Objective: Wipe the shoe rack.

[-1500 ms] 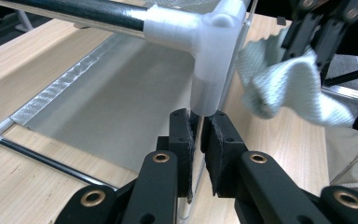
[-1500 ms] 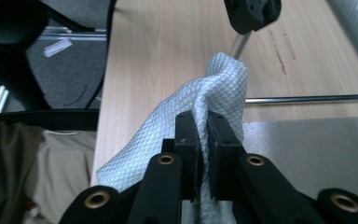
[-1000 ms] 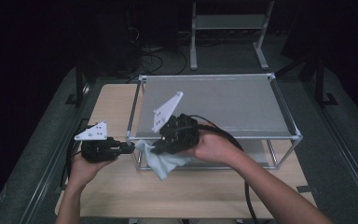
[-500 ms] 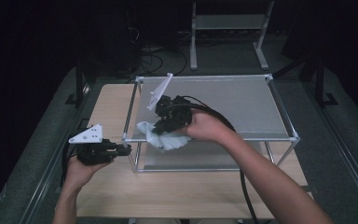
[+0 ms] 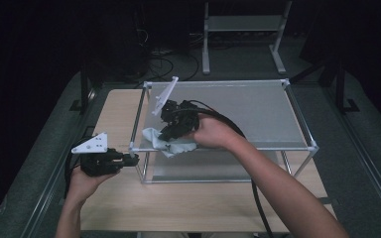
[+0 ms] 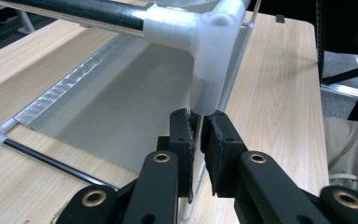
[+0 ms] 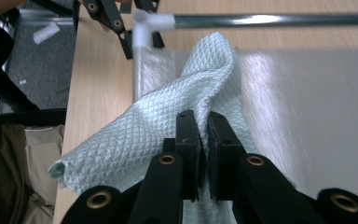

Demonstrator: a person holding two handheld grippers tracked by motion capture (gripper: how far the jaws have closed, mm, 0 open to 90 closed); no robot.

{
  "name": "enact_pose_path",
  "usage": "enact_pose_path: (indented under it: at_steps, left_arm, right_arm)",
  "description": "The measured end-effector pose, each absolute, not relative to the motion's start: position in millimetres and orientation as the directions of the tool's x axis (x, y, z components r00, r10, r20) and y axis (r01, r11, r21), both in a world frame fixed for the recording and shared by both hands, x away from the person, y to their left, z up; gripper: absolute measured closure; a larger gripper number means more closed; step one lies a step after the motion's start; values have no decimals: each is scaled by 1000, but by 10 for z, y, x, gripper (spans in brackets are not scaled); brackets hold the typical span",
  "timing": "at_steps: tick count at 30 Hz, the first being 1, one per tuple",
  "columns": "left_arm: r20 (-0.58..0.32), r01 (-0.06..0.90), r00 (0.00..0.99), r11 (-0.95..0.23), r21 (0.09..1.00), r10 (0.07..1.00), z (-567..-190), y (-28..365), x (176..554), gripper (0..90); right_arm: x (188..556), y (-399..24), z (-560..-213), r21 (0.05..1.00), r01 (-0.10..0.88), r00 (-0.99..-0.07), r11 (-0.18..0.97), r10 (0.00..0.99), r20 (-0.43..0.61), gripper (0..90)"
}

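A metal-framed rack [image 5: 278, 148] with a pale flat top stands on the wooden table [image 5: 114, 109]. My left gripper [image 5: 131, 158] is shut on the rack's front-left upright post [image 6: 196, 140], just under the white corner joint [image 6: 209, 56]. My right gripper [image 5: 171, 130] rests over the top panel near that same corner, shut on a pale green waffle-weave cloth [image 5: 166, 145]. In the right gripper view the cloth [image 7: 158, 126] bunches around my closed jaws [image 7: 204, 126] and lies on the shiny panel [image 7: 307, 116]. The left gripper's black jaws [image 7: 121, 28] show beyond the corner.
A second metal stand [image 5: 243, 25] sits behind the table among floor cables [image 5: 163, 59]. The right gripper's cable [image 5: 255, 198] trails back along the forearm. The rack's lower shelf [image 5: 208, 171] lies beneath the top panel. Bare wood runs along the table's front and left.
My right gripper has carried the cloth from the rack's front edge up and away onto the top panel, then slightly left. The left gripper has stayed clamped on the post.
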State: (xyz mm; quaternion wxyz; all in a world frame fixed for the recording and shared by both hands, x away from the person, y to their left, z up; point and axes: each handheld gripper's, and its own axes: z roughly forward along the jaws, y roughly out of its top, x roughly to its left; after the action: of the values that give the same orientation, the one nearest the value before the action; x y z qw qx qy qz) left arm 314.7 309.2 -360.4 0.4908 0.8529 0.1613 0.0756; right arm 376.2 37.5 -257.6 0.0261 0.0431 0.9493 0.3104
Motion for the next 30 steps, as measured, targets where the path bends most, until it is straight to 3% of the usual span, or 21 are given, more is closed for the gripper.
enact_pose_path:
  at_steps: [7, 13, 20, 26, 30]
  left_arm:
    - [-27, 207, 933, -472, 857, 360, -3592, 3115, 3119, 815]
    - [-32, 210, 931, -462, 862, 363, -3603, 3132, 3114, 815]
    - [-36, 217, 930, -465, 858, 367, -3596, 3155, 3114, 815]
    - [-40, 217, 931, -461, 861, 363, -3605, 3160, 3118, 814]
    - [-40, 218, 929, -457, 863, 368, -3608, 3158, 3115, 813]
  right_arm:
    - [3712, 604, -2584, 609, 26, -997, 793, 65, -43, 838]
    - [3733, 224, -2580, 589, 59, -994, 806, 100, -38, 838]
    - [3727, 473, -2601, 613, 37, -996, 789, 80, -43, 838]
    - [3786, 59, -2580, 570, 77, -990, 818, 129, -51, 837]
    - [3802, 206, -2598, 583, 66, -991, 810, 123, -58, 837]
